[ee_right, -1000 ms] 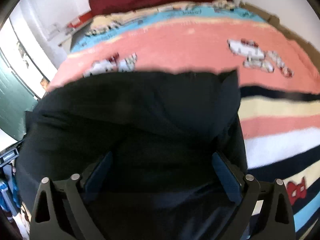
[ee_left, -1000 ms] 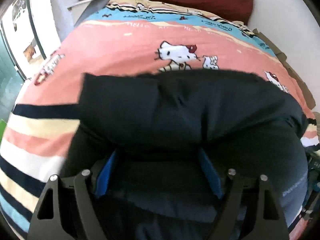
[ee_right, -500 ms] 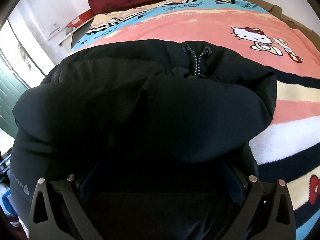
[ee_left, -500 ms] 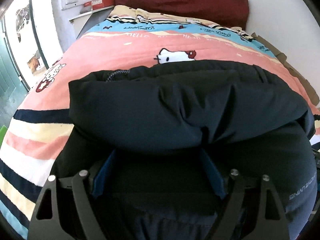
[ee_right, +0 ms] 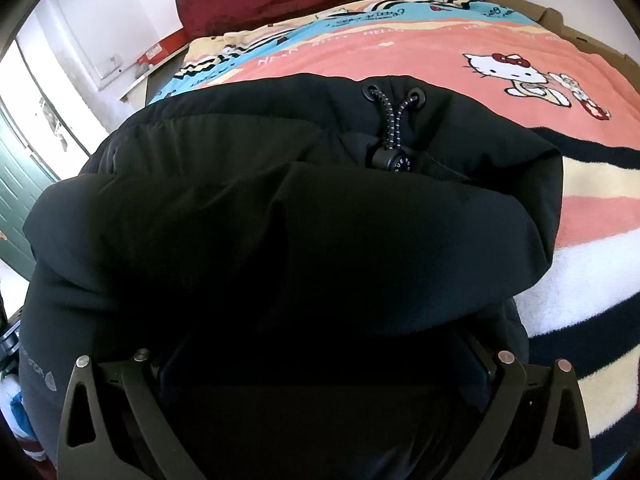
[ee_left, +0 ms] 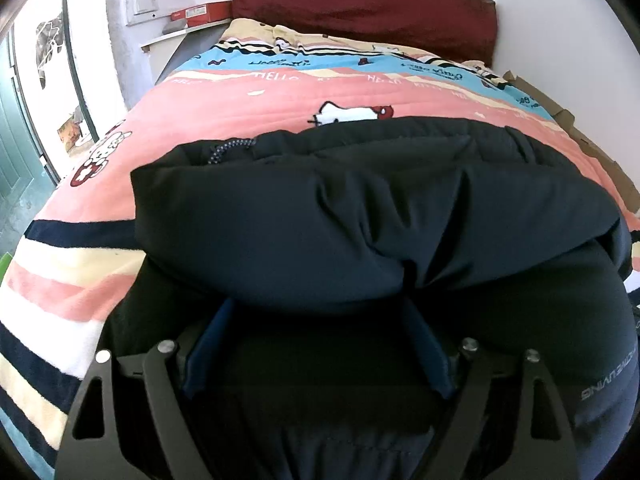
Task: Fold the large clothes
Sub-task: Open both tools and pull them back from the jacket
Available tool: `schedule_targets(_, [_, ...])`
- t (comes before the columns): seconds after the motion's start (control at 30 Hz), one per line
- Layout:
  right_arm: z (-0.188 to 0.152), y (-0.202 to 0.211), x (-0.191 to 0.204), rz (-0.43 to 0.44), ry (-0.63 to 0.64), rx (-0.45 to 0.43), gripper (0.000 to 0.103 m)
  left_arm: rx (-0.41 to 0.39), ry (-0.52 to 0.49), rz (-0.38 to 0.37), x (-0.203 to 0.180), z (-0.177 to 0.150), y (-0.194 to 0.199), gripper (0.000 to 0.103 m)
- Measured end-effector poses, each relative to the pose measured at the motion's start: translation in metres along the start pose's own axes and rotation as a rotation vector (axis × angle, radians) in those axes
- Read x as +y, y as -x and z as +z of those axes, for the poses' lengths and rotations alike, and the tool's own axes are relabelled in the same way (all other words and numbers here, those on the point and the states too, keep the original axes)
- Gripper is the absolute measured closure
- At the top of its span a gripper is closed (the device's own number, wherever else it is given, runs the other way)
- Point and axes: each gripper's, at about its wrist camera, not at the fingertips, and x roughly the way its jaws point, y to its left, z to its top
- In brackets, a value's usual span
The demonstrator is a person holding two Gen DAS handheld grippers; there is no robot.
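A bulky black jacket (ee_left: 360, 216) lies folded over itself on the bed, its doubled edge bulging toward me. In the right wrist view the same jacket (ee_right: 280, 232) shows a speckled drawcord with a round toggle (ee_right: 390, 160) on top. My left gripper (ee_left: 316, 320) has its jaws wide, its blue pads (ee_left: 208, 344) either side of a thick wad of jacket. The fingertips are buried under the fold. My right gripper (ee_right: 324, 352) stands equally wide with dark jacket filling the gap and its tips hidden.
The bed carries a pink, blue and striped cartoon blanket (ee_left: 240, 104), with a dark red headboard (ee_left: 360, 4) at the far end. A white wall and brown cardboard (ee_right: 568, 28) line the right side. A shelf with a red box (ee_left: 200, 12) and a green door stand left.
The jacket's upper half has swung over and settled onto the lower half. The drawcord now shows on top. Both grippers have stayed at the near fold, the right one slightly lower.
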Motion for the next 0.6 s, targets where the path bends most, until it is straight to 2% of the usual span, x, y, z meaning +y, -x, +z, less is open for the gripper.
schedule_targets(0.2, [-0.001,-0.002,-0.001,-0.001,-0.003,0.003,0.002,0.008,-0.001,0.008,-0.001,-0.001,0.000,0.019])
schedule_targets(0.3, [0.000,-0.001,0.003,-0.018,-0.002,0.015,0.002,0.037,-0.006,0.029,-0.003,0.001,-0.001,0.019])
schedule_targets(0.37, [0.003,-0.002,0.006,-0.044,-0.008,0.050,0.002,0.107,-0.011,0.038,-0.003,0.009,-0.003,0.019])
schedule_targets(0.47, [0.015,0.000,0.013,-0.106,-0.026,0.148,0.002,0.222,-0.001,0.037,0.002,0.022,0.000,0.019])
schedule_targets(0.53, [0.020,0.009,0.020,-0.160,-0.010,0.174,0.001,0.209,0.010,0.078,0.005,0.023,0.016,0.019])
schedule_targets(0.6, [0.018,0.025,0.028,-0.167,0.028,0.147,0.001,0.172,-0.002,0.101,0.008,0.017,0.037,0.019])
